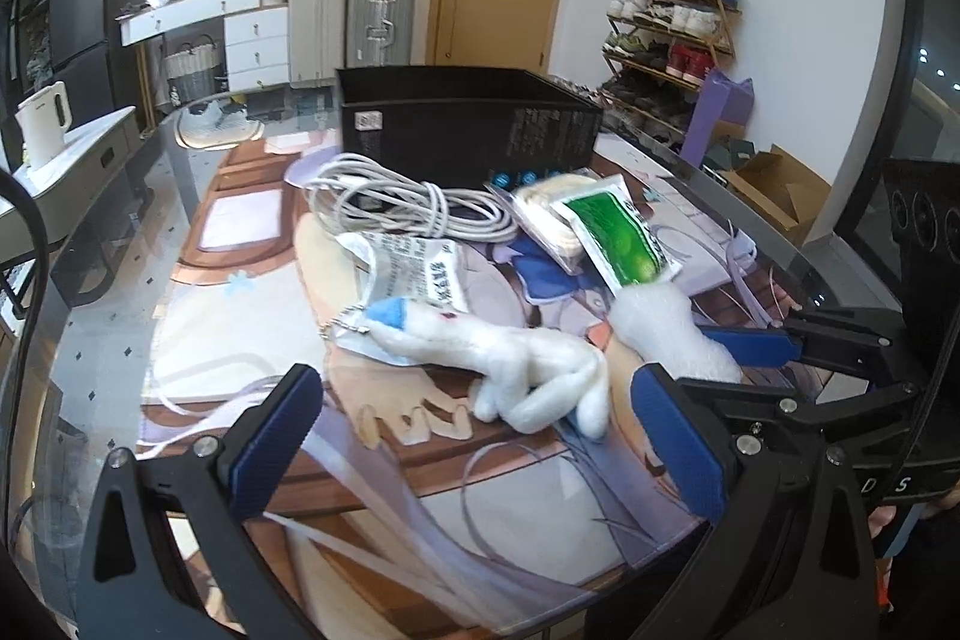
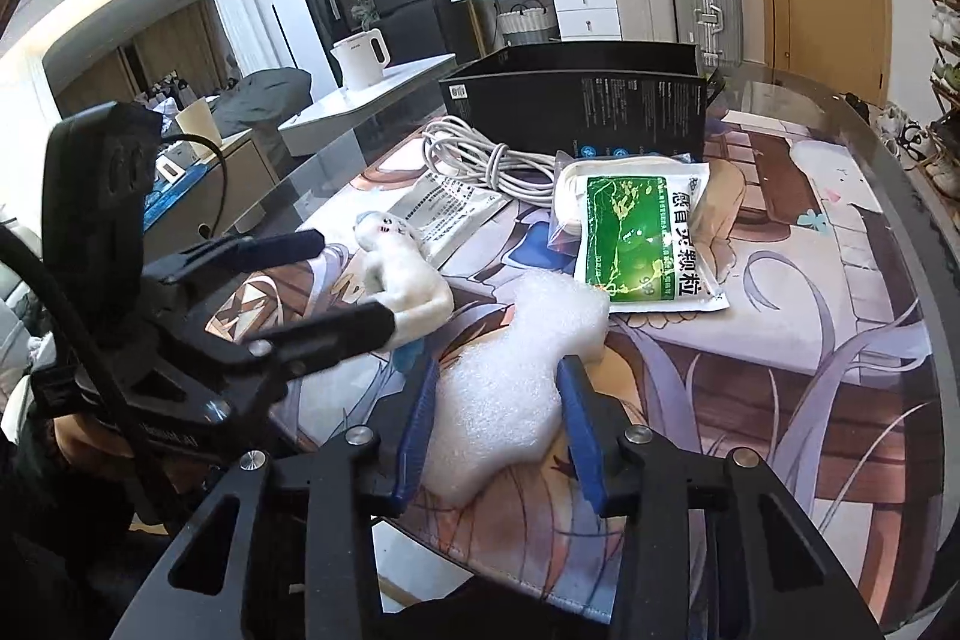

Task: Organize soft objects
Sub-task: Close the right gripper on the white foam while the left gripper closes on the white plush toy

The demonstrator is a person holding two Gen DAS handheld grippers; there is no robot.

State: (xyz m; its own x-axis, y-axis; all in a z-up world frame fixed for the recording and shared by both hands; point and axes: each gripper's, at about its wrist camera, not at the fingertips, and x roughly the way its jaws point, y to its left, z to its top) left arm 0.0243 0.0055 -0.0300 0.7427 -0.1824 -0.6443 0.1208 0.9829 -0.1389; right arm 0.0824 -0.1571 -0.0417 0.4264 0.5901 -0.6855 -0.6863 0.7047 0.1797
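Observation:
A white plush toy (image 1: 510,370) with a blue tip lies on the printed mat. In the left wrist view its legs reach in between the blue pads of my left gripper (image 1: 480,436), which stands open and wide around them. The right wrist view shows the same toy (image 2: 408,280) at the tips of the left gripper (image 2: 354,280). A white foam piece (image 2: 516,376) lies to the right of the toy. My right gripper (image 2: 498,430) is shut on its near end, with both blue pads pressing its sides. In the left wrist view the foam piece (image 1: 672,334) sits in the right gripper's fingers (image 1: 750,346).
An open black box (image 1: 468,124) stands at the back of the round glass table (image 2: 888,196). In front of it lie a coiled white cable (image 1: 408,208), a silver printed packet (image 1: 420,274), a clear bag of white cord (image 1: 546,214) and a green sachet (image 2: 642,244).

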